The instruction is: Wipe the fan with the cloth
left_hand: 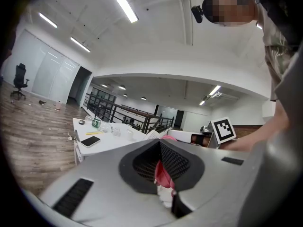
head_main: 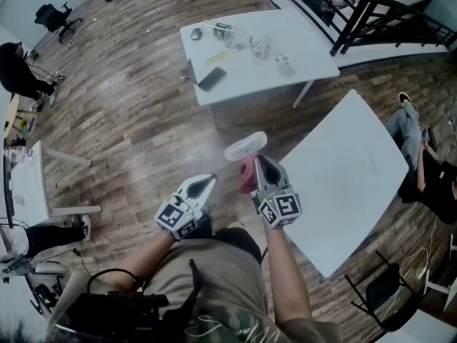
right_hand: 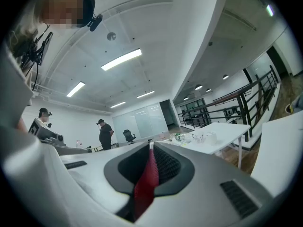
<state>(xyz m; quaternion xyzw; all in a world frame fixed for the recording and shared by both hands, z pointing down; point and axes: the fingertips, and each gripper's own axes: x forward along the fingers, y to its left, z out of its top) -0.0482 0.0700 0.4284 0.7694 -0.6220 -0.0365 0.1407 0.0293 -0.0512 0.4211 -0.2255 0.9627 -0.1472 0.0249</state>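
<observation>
The fan [head_main: 245, 148], a small one with a round white head, is held up in the air over the wooden floor [head_main: 136, 106], between the two grippers and on neither white table [head_main: 343, 191]. The left gripper [head_main: 212, 180] has its jaws closed on a pink-and-white piece that I take for the fan's lower body. The right gripper [head_main: 259, 158], just beside the fan's head, pinches a hanging strip of red cloth [right_hand: 144, 183]. I judge this to be the moment just ahead of a wiping stroke. Next, the cloth must be laid against the grille and drawn across it while the left grip keeps the fan from twisting. In the head view the right gripper hides most of the cloth, so I cannot tell whether it touches the fan. The pink mass under the fan's head could be body or cloth.
</observation>
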